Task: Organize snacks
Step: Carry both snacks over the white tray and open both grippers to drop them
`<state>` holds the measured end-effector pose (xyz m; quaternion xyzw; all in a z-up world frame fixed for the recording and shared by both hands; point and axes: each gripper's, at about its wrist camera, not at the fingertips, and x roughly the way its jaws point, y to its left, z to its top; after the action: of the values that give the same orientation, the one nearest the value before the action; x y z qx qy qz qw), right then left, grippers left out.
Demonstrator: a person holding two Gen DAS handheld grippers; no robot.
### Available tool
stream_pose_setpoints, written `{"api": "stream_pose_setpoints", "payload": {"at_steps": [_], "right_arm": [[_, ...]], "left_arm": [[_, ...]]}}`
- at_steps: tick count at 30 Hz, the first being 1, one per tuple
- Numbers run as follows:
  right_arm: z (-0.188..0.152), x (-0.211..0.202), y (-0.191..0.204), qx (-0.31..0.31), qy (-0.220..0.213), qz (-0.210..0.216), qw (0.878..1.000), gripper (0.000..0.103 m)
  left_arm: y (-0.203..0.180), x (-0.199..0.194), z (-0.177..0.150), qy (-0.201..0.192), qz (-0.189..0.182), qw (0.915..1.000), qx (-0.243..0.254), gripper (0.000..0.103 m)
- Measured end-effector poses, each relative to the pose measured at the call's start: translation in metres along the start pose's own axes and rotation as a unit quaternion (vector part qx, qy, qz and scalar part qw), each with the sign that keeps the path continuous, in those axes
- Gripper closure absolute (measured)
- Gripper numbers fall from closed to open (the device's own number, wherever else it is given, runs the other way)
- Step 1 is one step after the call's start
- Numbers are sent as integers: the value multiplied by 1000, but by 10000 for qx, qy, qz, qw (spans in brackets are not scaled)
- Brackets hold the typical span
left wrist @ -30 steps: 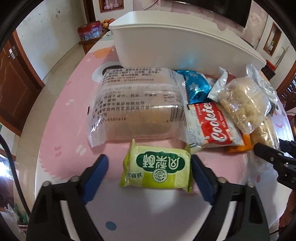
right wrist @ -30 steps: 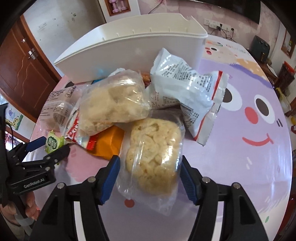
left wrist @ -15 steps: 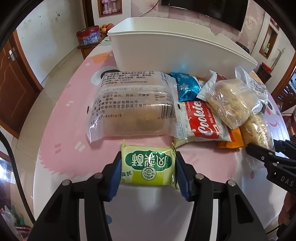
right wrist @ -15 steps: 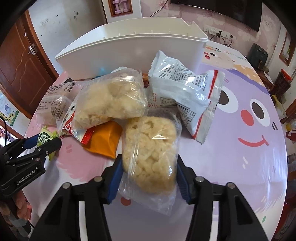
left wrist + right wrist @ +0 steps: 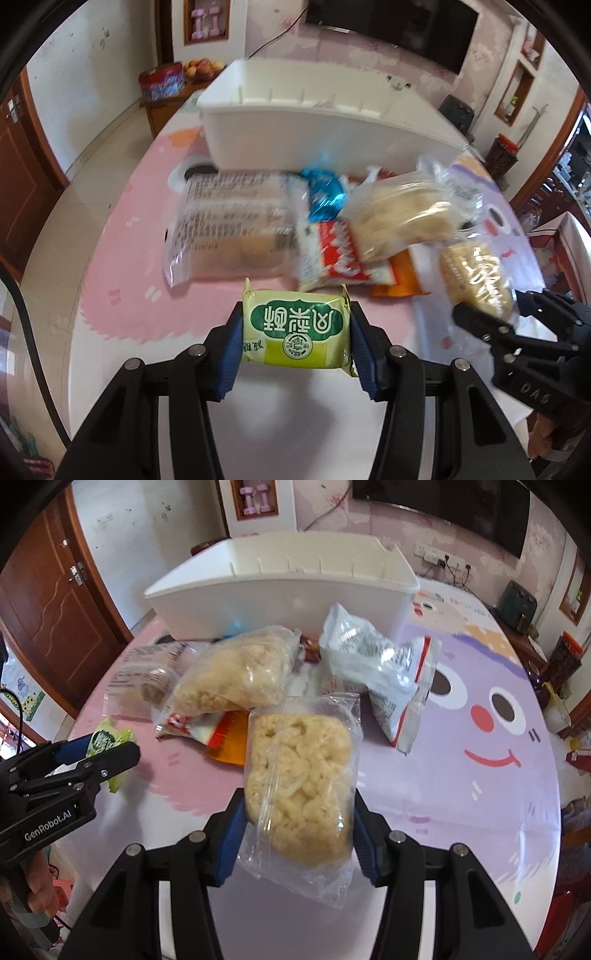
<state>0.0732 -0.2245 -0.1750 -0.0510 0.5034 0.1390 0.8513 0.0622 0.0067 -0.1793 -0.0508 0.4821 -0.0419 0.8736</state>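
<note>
Left wrist view: our left gripper (image 5: 295,341) has its jaws clamped on the green snack pack (image 5: 295,334); our right gripper (image 5: 297,830) grips the clear bag of puffed snack (image 5: 301,779). Both held above the table (image 5: 461,812). White bin (image 5: 284,587) at far edge looks empty; other packs not yet sorted.

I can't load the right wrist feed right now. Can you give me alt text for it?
The right gripper is shut on a clear bag of pale puffed snack, held above the cartoon-face tablecloth. Beyond it lie more snack packets and an open white bin. At left, the left gripper is shut on a small green packet.
</note>
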Motion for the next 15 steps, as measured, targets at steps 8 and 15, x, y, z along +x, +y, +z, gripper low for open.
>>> {"api": "stream_pose_setpoints", "payload": {"at_steps": [8,15], "right_arm": [[19,-39,10,-177,-575,2,9982,50],[46,-81,9,-159,-1173,30,9930,50]], "left_arm": [[-17,-46,24,-489,-227,9984,179,52],[-24,-81,58,-894,-220,9952,324,52]]}}
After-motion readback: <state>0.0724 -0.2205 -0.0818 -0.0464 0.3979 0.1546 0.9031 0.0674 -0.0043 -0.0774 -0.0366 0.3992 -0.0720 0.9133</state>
